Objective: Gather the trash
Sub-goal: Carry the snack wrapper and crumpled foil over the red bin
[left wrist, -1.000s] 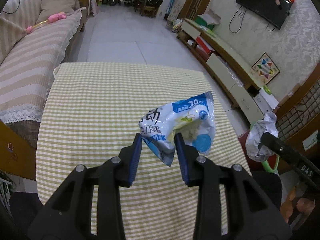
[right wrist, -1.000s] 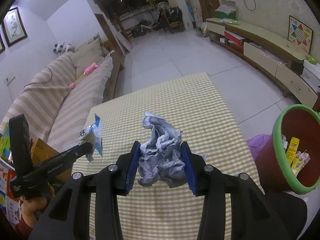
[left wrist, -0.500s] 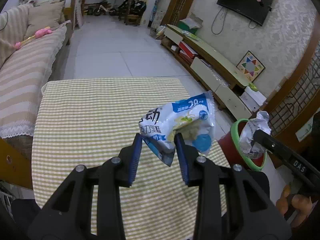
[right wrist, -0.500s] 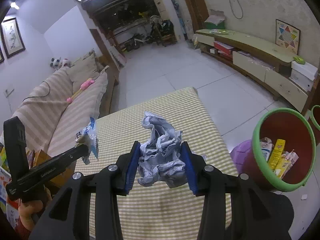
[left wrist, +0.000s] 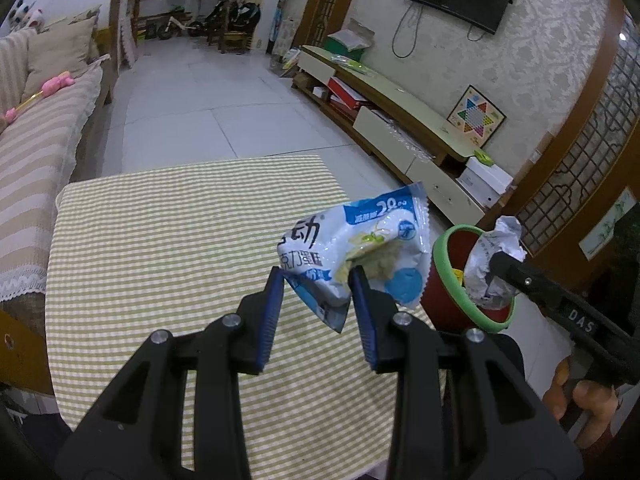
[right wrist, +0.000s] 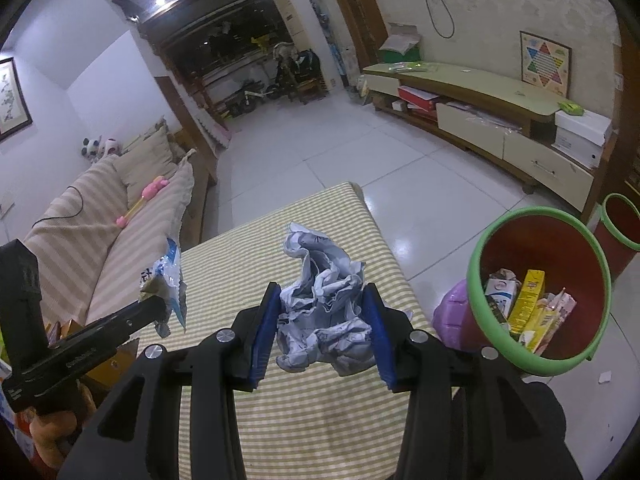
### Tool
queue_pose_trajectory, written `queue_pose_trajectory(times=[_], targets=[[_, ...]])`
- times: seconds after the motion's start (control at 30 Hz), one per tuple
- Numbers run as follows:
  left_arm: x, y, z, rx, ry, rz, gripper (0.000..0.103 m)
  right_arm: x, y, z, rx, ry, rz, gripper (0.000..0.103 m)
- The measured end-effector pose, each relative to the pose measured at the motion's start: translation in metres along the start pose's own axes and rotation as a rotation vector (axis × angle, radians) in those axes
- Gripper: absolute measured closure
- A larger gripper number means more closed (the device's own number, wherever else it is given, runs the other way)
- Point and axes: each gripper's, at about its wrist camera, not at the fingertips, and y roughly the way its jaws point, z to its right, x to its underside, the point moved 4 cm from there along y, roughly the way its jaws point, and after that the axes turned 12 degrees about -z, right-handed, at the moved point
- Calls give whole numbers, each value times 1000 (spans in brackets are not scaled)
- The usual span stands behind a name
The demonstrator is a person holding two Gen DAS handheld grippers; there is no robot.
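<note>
My left gripper (left wrist: 318, 280) is shut on a blue and white snack wrapper (left wrist: 360, 252), held in the air above the checked tablecloth (left wrist: 168, 248). In the right wrist view, my right gripper (right wrist: 320, 300) is shut on a crumpled ball of grey-white paper (right wrist: 324, 312). A red bin with a green rim (right wrist: 540, 292) stands on the floor to the right of the table, with cartons (right wrist: 528, 304) inside. From the left wrist view the same bin (left wrist: 444, 280) shows behind the paper ball (left wrist: 490, 268) in the right gripper. The wrapper (right wrist: 170, 280) and the left gripper show at the left of the right wrist view.
A striped sofa (left wrist: 36, 152) runs along the table's left side. A low TV cabinet (right wrist: 500, 120) lines the right wall. A second green-rimmed bin (right wrist: 620, 228) stands further right, and a purple bag (right wrist: 452, 316) lies beside the first bin. A hand (left wrist: 580, 400) holds the right gripper.
Both grippers have moved to the right and up a little, each keeping its trash. The bin has come further into both views, and its contents now show.
</note>
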Motion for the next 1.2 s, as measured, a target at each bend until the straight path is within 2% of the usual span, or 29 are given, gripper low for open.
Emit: queue_pose_trajectory(times=[0.47,0.6,1.0,1.2], targets=[[-18,14,39,30,76,-7,70,-5,-13,40,47,79,33,61],[-28,23,60,54,116,-11,70,-9,-17,62,75,109,47,61],[-46,68,142,149,244,-62,70,-14,-46,159,204,252,100,61],[-49,87,168,170,280,-89,70,-9,-50,182,222,286,102,61]])
